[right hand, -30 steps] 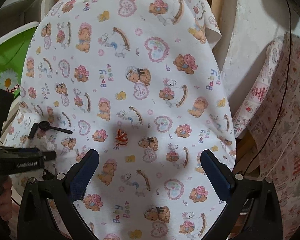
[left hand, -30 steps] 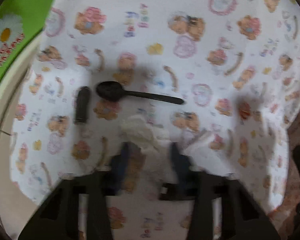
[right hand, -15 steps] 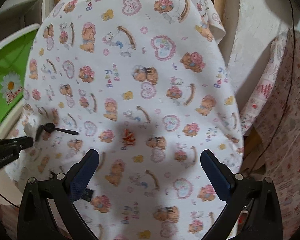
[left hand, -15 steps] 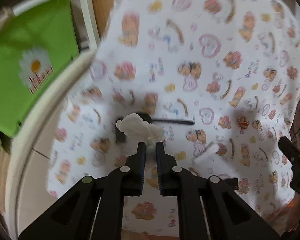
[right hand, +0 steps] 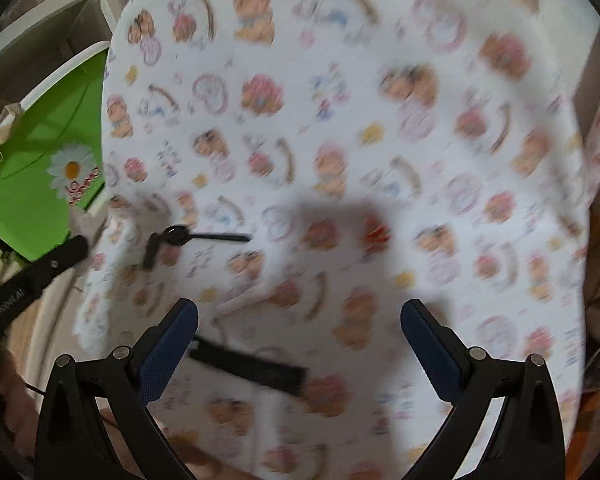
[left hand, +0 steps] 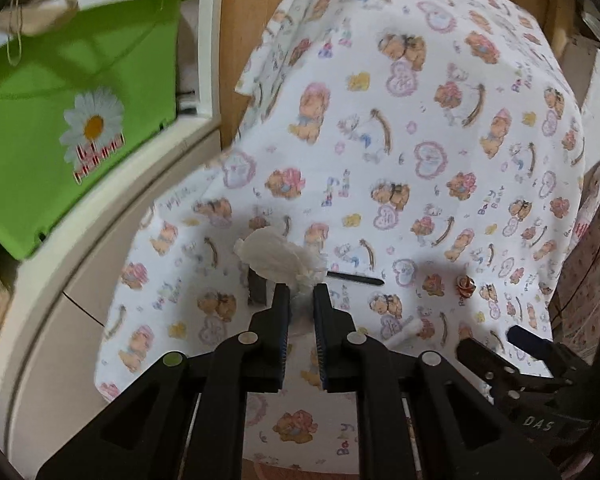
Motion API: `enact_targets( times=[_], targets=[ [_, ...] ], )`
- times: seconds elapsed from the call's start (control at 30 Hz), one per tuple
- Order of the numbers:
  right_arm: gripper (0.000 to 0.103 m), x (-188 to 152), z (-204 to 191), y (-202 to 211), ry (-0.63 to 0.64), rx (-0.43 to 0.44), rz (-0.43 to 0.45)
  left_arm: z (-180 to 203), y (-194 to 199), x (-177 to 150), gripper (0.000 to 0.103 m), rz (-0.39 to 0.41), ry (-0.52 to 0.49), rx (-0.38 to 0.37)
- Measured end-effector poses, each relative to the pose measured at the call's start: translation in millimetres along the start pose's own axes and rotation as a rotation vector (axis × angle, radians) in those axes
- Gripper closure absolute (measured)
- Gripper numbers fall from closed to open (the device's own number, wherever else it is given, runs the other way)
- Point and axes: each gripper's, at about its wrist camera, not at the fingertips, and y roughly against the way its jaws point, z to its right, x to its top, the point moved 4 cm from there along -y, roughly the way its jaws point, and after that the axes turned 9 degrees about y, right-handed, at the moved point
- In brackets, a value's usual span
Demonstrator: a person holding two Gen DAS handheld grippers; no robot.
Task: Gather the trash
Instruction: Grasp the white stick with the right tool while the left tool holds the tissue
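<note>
Left wrist view: the left gripper (left hand: pixel 301 292) was nearly closed, pinching a crumpled white tissue (left hand: pixel 280 259) lifted above the bear-print tablecloth (left hand: pixel 440 120). Beyond lay a black plastic spoon (left hand: pixel 354 278) and a small orange-striped wrapper (left hand: pixel 465 286). The right gripper (right hand: pixel 299 320) stood wide open, empty, over the blurred cloth; a glossy green bin (right hand: pixel 32 184) sat left.

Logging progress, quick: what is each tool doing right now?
Left tool: closed on the crumpled tissue.
Right tool: open, holding nothing.
</note>
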Motion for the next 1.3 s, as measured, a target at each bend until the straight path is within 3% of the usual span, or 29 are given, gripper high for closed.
enact_targets(
  times=[0.17, 0.3, 0.47, 0.8, 1.3],
  targets=[
    [0.003, 7.8, -31.8, -17.3, 0.134, 0.034, -0.012, -7.9, -6.8, -4.5, 0.092, -0.05, 0.033, -0.02],
    [0.011, 9.5, -54.1, -35.9, 0.251, 0.044, -0.045, -12.8, 0.5, -1.7, 0.092, -0.025, 0.031, -0.009],
    [0.024, 5.3, -52.7, -57.5, 0.23, 0.01, -0.099, -16.7, 4.1, 0.4, 0.092, -0.016, 0.027, 0.0],
    [0.049, -2.5, -58.2, -72.0, 0.273, -0.042, -0.101, -20.4, 7.2, 0.3, 0.092, -0.012, 0.018, 0.013],
    [0.049, -1.5, -40.0, -22.5, 0.204, -0.027, -0.008, -12.4, 21.3, -11.2, 0.092, -0.011, -0.015, -0.004]
  ],
)
